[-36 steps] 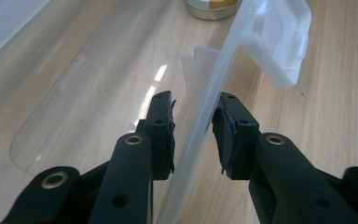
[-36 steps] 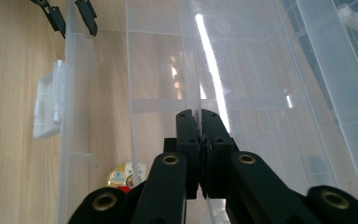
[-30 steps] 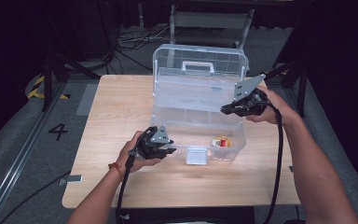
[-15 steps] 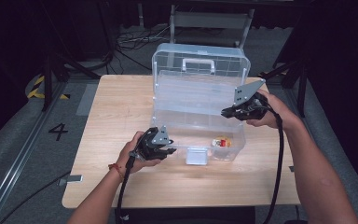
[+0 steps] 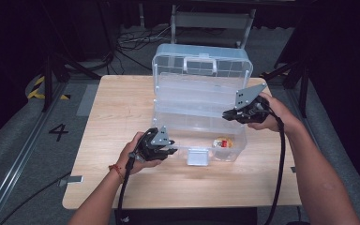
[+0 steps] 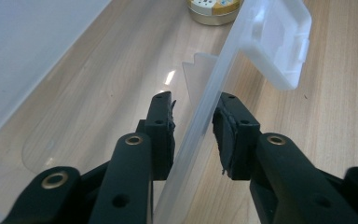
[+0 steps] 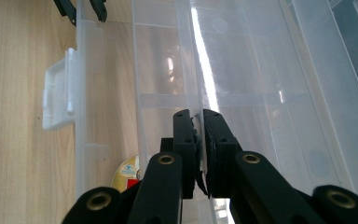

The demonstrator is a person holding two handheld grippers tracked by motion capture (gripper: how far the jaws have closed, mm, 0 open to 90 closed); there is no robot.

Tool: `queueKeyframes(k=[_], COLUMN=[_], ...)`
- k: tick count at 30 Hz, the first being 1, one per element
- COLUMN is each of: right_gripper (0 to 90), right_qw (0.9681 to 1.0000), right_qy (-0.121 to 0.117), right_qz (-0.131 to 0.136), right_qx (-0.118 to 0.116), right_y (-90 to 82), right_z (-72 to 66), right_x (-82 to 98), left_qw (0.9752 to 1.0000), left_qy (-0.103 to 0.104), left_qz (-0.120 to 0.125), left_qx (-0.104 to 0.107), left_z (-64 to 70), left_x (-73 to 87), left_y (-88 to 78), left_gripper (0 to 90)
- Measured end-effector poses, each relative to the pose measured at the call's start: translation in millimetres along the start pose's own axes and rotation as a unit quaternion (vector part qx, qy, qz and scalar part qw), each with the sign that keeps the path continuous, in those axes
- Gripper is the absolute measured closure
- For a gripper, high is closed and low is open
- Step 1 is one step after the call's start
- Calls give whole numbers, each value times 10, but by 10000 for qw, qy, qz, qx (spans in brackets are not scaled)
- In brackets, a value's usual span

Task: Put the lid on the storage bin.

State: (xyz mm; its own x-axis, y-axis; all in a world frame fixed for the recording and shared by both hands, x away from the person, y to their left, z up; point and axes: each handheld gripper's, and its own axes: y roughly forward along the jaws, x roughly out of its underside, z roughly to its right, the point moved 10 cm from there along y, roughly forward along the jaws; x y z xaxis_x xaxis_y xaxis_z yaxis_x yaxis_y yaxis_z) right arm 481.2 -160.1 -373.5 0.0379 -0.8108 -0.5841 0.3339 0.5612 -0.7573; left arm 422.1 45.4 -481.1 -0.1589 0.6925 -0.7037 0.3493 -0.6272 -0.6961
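Near the tabletop's front edge the left gripper [image 5: 171, 149] straddles the front wall of the clear box [image 5: 201, 105], jaws apart and not pressing, while the right gripper [image 5: 228, 115] is clamped on an inner tray's rim [image 7: 200, 100], so a tug could slide the unsteadied box.

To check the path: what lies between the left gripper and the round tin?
In the high view, the white latch on the clear box's front wall lies between left gripper and round tin.
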Motion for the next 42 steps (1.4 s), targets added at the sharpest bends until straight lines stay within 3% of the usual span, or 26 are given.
queueKeyframes(k=[8,18,24,30,33,37,42], right_gripper=[854,851,849,844,844,843,841], right_qw=[10000,10000,10000,10000,10000,9999,9999], right_qy=[-45,-43,-44,-48,-50,-57,-34], right_qz=[-16,34,54,54,65,54,93], right_qx=[3,16,21,54,50,70,81], right_y=[2,-3,-1,-1,0,-2,-3], right_z=[-22,-64,-73,-73,-78,-83,-82], right_x=[4,30,36,36,37,42,45], left_qw=[10000,9991,9985,9982,9979,9957,9929], left_qy=[85,-31,-16,-2,-69,-257,-430], left_qz=[-35,422,523,555,493,559,680], left_qx=[-14,-52,-189,-240,-419,-688,-876], left_z=[-12,-44,-102,-155,-265,-427,-589], left_x=[11,-104,-98,-103,-106,-131,-148], left_y=[-78,-323,-493,-624,-725,-846,-885], left_gripper=[695,655,698,805,881,896,899])
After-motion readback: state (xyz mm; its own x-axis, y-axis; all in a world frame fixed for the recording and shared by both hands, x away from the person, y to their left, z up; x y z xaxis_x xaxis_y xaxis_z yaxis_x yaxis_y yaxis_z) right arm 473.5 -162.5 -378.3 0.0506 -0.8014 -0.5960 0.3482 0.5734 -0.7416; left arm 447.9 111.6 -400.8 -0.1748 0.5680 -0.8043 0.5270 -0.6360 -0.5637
